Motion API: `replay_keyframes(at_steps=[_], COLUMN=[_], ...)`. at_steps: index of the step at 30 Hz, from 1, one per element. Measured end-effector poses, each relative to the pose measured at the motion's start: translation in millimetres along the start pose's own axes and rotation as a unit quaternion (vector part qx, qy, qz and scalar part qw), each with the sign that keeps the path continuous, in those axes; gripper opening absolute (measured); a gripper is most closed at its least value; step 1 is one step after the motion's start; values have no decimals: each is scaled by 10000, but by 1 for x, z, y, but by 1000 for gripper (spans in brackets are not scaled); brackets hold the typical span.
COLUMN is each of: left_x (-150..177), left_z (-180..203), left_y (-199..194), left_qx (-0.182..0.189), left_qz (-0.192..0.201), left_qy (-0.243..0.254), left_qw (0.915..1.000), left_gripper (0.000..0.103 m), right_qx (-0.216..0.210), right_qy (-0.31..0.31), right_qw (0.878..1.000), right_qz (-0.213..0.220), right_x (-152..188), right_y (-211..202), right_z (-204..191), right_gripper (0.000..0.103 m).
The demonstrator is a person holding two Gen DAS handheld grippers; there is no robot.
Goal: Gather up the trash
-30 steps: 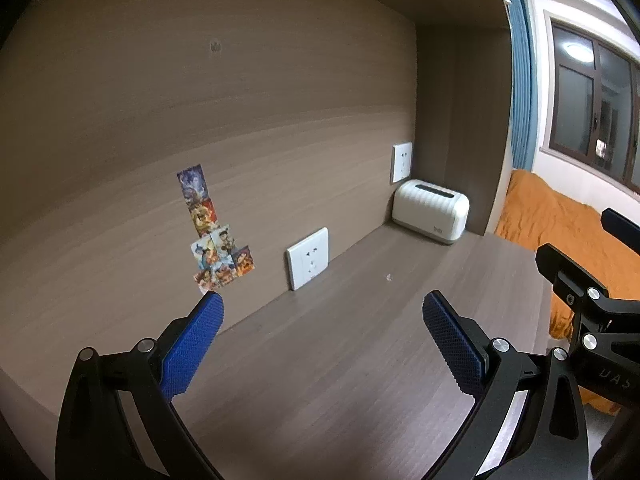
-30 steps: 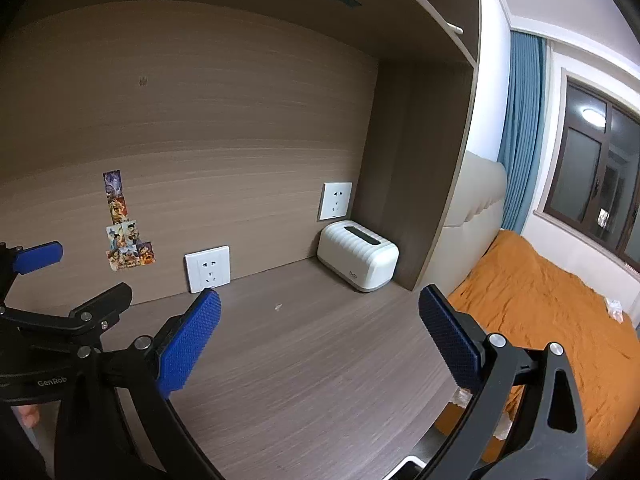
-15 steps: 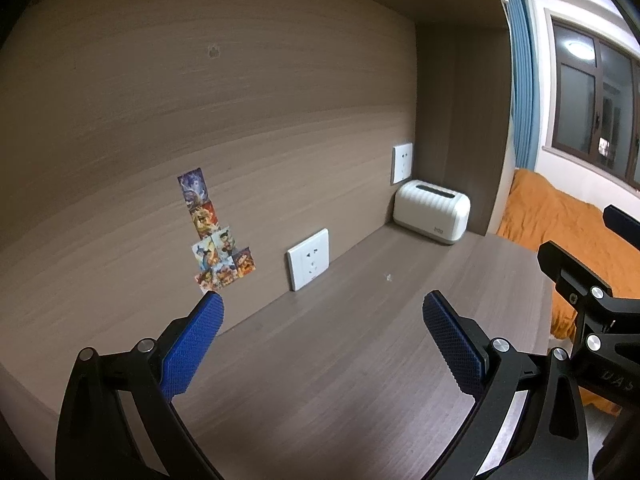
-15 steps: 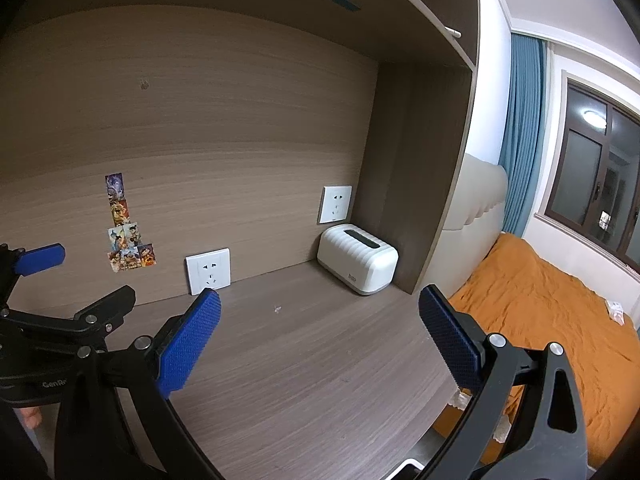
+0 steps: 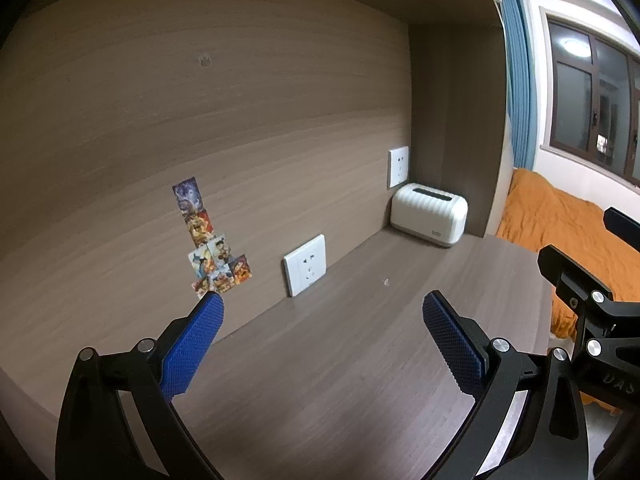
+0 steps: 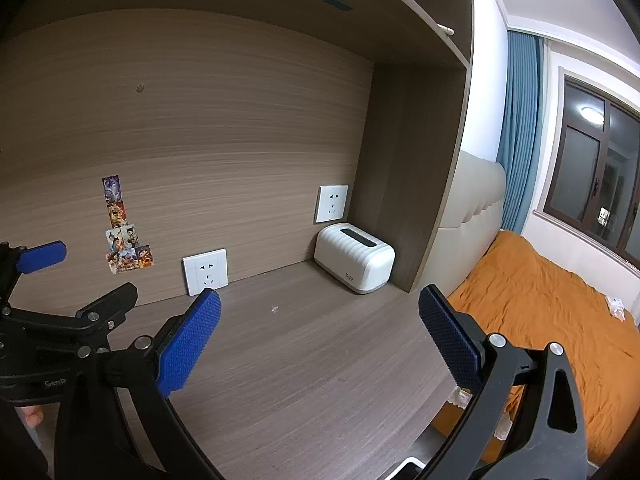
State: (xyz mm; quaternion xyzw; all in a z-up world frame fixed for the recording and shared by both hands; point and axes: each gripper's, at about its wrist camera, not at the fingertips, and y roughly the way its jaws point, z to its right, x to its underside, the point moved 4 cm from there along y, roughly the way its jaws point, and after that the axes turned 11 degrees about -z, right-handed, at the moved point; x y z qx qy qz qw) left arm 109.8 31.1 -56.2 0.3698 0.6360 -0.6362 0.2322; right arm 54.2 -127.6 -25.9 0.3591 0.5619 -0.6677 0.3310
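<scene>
Left gripper (image 5: 322,306) and right gripper (image 6: 319,300) both hover above the wooden desk (image 6: 304,364), jaws spread wide, nothing held; small white scrap (image 6: 275,309) lies mid-desk, between wall socket (image 6: 205,271) and white tissue box (image 6: 354,257)

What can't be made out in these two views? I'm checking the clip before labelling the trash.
- Small white scrap on the desk: too small in both views to identify.
- White bits past the desk edge, right wrist view: partly hidden by the right gripper.
- White item on the orange bed: too small.
- Left gripper: open, empty.
</scene>
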Motion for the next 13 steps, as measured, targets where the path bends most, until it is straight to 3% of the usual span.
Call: replay_keyframes(at_steps=[13], left_x=[-1], left_z=[-10], left_y=[4], left_qx=[16], left_qz=[-79], left_qy=[-155], left_qw=[9998], left_gripper=[98], right_qx=[-19], right_qy=[-20], right_qw=[10000], right_qz=[-53], right_x=[-1], right_y=[4], right_z=[-13], right_gripper=[99])
